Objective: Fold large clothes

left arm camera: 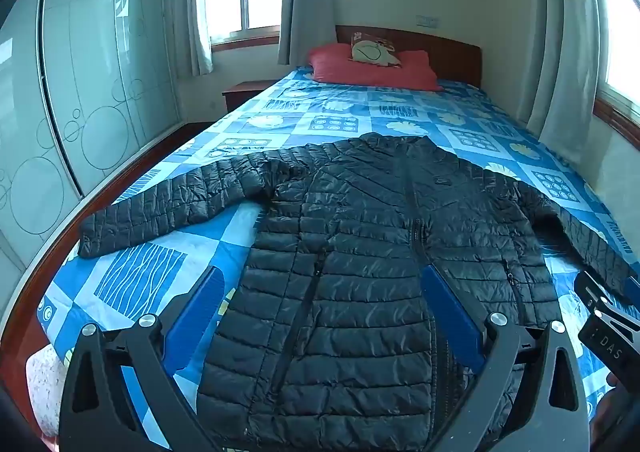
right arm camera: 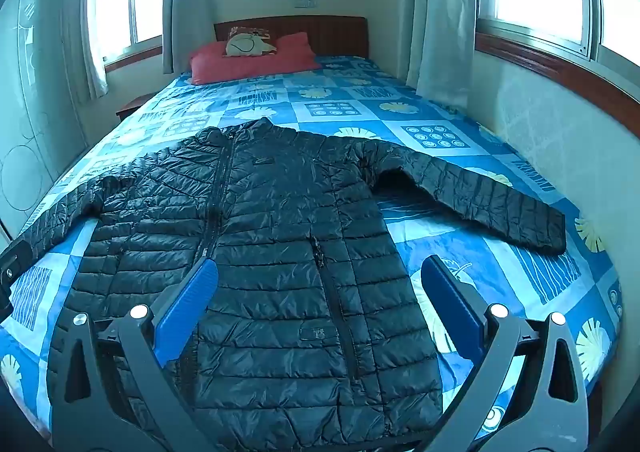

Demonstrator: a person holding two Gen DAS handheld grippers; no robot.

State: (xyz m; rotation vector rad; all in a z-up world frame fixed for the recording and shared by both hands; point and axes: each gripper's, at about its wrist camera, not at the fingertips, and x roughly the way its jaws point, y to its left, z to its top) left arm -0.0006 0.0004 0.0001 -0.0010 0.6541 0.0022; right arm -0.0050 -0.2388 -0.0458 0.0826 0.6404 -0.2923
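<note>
A black quilted puffer jacket (left arm camera: pixel 360 236) lies flat, front up and zipped, on the blue patterned bedsheet (left arm camera: pixel 144 276), both sleeves spread out to the sides. It also shows in the right wrist view (right arm camera: pixel 272 236). My left gripper (left arm camera: pixel 320 276) is open and empty, hovering above the jacket's lower left part. My right gripper (right arm camera: pixel 320 272) is open and empty, hovering above the jacket's lower right part. The right gripper's body shows at the right edge of the left wrist view (left arm camera: pixel 608 324).
A red pillow (left arm camera: pixel 372 67) with a small patterned cushion (left arm camera: pixel 374 49) lies by the wooden headboard (left arm camera: pixel 448 47). A glass-door wardrobe (left arm camera: pixel 92 83) stands left of the bed, a nightstand (left arm camera: pixel 244 91) beside it. A wall with windows (right arm camera: pixel 540 123) runs along the bed's right side.
</note>
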